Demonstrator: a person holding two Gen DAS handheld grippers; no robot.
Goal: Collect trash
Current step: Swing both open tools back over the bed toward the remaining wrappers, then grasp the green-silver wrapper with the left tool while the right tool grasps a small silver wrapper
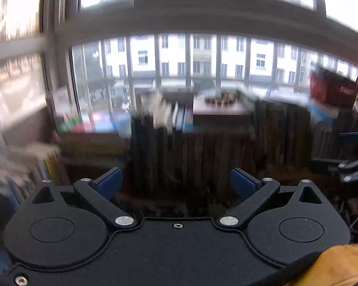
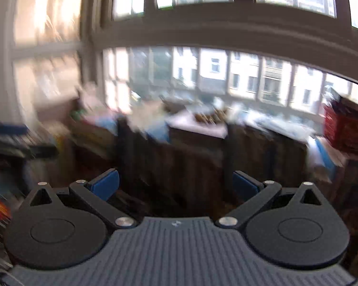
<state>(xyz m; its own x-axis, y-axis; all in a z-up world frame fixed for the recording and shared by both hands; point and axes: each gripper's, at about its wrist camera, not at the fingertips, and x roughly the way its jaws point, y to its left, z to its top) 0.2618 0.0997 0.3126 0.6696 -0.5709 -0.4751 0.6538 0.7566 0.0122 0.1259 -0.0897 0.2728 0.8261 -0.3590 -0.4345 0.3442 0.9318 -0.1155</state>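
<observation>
Both views are smearing with motion blur; fine detail is not readable.

Left gripper [image 1: 176,183] is standing wide open, blue pads [image 1: 109,182] far apart, nothing between them. It is pointing level at a barred window [image 1: 191,57] with a pale building showing outside. Below the sill, a row of dark book spines [image 1: 202,152] is running across the frame; a brown box [image 1: 220,113] is sitting on top of them at centre, and a red crate [image 1: 331,90] is sitting at far right. A yellow-gloved hand [image 1: 339,264] is showing at the lower right corner.

Right gripper [image 2: 175,184] is likewise gaping wide and holding nothing. It is facing the same window [image 2: 226,74], angled slightly, with the red crate [image 2: 343,128] at right.

Trash: I cannot tell where any is lying; no piece is making itself out in either view.
</observation>
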